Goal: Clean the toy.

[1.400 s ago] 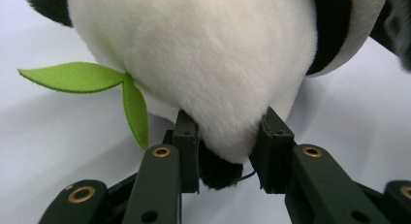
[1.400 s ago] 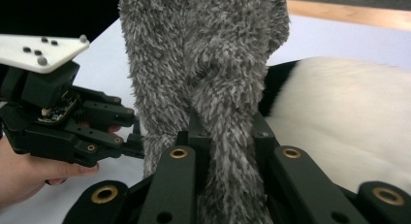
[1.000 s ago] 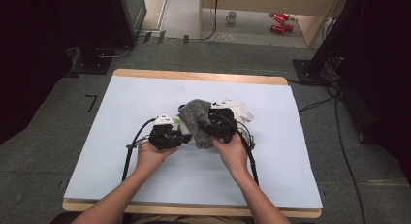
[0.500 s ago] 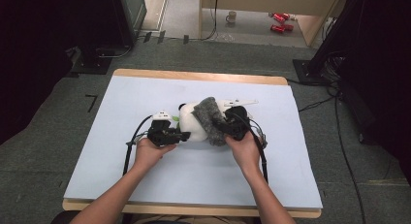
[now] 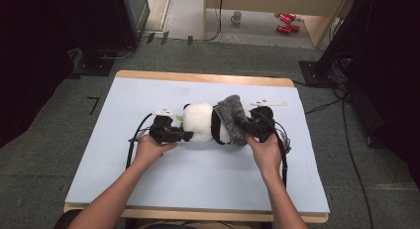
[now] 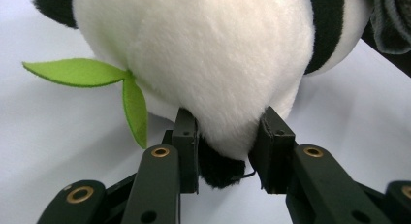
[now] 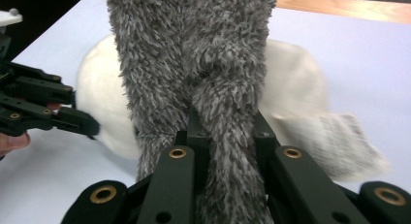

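Both tongs are clamped on soft goods: your left gripper [image 5: 185,136] has its jaws pinched on a bulge of the plush panda [image 5: 202,122], white pile swelling out between them with a dark patch tucked low in the gap, and your right gripper [image 7: 225,136] is closed on a fold of the grey fuzzy cloth [image 7: 194,64].

You hold the panda lying on its side near the middle of the table [image 5: 148,189], head end towards your left hand. That grip reads as an anchor, so the toy stays put while your right hand works the cloth. The cloth rises in a bunched, twisted band across the panda's body, right against the white fur; judging by that, you are either wrapping it round the toy or drawing it off, and I cannot tell which.

A green felt leaf [image 6: 87,73] sticks out from the panda just beside your left jaws, free of them. A white fabric label [image 7: 334,136] trails from the toy's far side, its print too blurred to read.

No container stands on the table.
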Demonstrator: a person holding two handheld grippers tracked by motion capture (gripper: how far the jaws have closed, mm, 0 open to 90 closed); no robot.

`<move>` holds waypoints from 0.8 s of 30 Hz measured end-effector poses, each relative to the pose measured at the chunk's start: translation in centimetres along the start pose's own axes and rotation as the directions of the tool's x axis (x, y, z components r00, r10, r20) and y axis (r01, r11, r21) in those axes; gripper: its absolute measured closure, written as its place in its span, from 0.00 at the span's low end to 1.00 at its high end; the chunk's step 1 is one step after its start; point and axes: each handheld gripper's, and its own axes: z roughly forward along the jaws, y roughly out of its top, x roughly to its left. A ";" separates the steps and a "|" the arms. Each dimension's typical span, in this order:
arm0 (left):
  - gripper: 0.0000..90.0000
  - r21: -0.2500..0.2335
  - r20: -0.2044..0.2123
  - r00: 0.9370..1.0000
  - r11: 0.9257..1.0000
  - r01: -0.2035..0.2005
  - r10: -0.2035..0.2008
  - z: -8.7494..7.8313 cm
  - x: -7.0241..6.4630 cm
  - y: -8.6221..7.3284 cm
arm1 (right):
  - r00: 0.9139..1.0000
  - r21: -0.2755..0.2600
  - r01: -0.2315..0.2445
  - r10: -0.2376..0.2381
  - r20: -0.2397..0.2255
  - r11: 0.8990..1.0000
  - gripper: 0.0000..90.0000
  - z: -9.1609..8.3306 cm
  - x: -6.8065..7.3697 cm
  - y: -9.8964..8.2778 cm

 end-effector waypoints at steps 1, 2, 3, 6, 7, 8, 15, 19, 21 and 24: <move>0.74 0.001 0.002 1.000 1.000 0.000 0.000 0.0 0.1 0.1 | 1.000 0.000 -0.009 0.009 -0.001 1.000 0.86 -0.1 -0.3 -0.1; 0.74 0.002 0.002 1.000 1.000 0.000 0.000 0.0 0.2 0.1 | 1.000 -0.001 -0.020 0.020 -0.001 1.000 0.86 -0.2 -0.6 -0.2; 0.74 0.002 0.002 1.000 1.000 0.001 -0.001 0.1 0.2 0.1 | 1.000 -0.001 -0.031 0.031 0.000 1.000 0.86 -0.3 -0.8 -0.3; 0.74 0.006 0.000 1.000 1.000 0.006 -0.006 0.1 0.2 0.1 | 0.999 -0.007 -0.047 0.047 0.017 0.999 0.87 -0.9 -1.5 -0.3; 0.74 0.005 0.000 1.000 1.000 0.006 -0.006 0.1 0.2 0.1 | 0.998 -0.014 -0.053 0.053 0.018 0.999 0.87 -1.2 -1.8 -0.3; 0.74 0.005 0.001 1.000 1.000 0.003 -0.003 0.1 0.2 0.1 | 0.998 -0.024 -0.060 0.061 0.021 0.998 0.87 -1.5 -2.1 -0.2; 0.73 -0.004 -0.009 1.000 1.000 -0.025 0.025 0.3 0.1 -0.1 | 0.992 -0.081 -0.113 0.116 0.039 0.990 0.87 -2.9 -3.7 0.4; 0.72 -0.007 -0.012 0.999 0.999 -0.032 0.032 0.4 0.1 -0.3 | 0.990 -0.101 -0.130 0.135 0.044 0.986 0.87 -2.7 -4.3 0.5; 0.71 -0.007 -0.013 0.999 0.999 -0.034 0.034 0.4 0.1 -0.4 | 0.990 -0.096 -0.131 0.135 0.039 0.987 0.87 -2.1 -4.4 0.6; 0.71 -0.007 -0.016 0.999 0.999 -0.035 0.035 0.5 0.1 -0.7 | 0.990 -0.086 -0.129 0.133 0.039 0.988 0.87 -1.6 -4.2 0.6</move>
